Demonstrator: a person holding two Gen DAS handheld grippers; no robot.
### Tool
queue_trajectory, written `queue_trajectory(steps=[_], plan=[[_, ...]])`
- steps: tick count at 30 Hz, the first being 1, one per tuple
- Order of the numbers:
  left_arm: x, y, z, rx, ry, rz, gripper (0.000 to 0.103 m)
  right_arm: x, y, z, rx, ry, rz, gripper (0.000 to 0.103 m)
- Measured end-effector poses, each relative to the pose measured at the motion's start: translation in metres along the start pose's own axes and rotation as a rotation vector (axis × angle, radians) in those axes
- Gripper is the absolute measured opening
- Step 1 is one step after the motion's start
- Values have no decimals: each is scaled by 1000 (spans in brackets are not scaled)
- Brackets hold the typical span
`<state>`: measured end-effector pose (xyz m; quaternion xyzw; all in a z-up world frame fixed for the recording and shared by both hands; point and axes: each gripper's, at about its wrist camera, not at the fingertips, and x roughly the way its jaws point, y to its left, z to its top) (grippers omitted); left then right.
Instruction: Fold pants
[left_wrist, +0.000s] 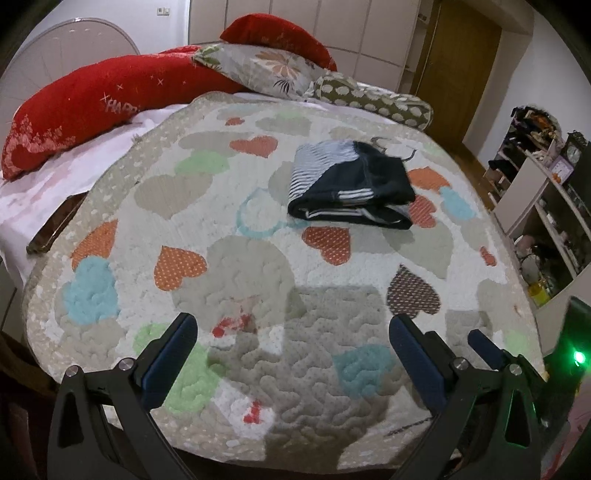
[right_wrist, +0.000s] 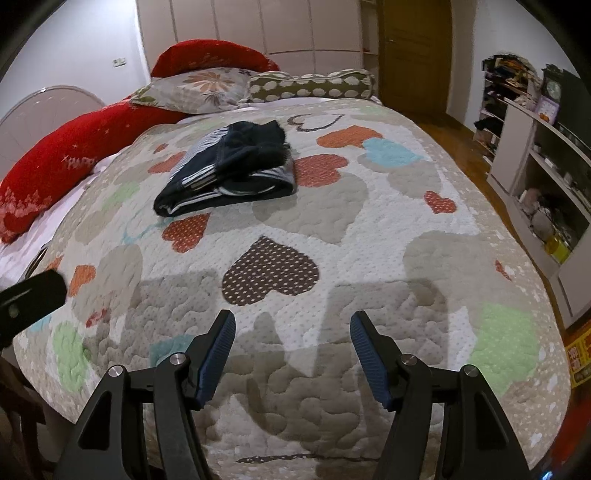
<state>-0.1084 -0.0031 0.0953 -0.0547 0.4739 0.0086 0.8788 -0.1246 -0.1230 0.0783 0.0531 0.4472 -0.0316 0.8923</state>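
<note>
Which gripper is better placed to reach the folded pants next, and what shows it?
Right, though only slightly. In the right wrist view the folded pants lie closer ahead of the open right gripper on the heart quilt. The open left gripper sees them farther off, up and right.

Matt cloth pants (right_wrist: 229, 166) on puffy quilted bedspread (right_wrist: 369, 221) (stitched, dotted fabric)

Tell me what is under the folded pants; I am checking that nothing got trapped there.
The pants lie on the quilt, covering some of its heart pattern. Whatever lies directly beneath the bundle is covered and cannot be seen.
</note>
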Motion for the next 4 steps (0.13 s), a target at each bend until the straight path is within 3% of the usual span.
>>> queue_trajectory(steps=[4], plan=[[18, 2, 3, 0, 44, 10, 103, 4, 2, -3, -28, -6, 30, 69]])
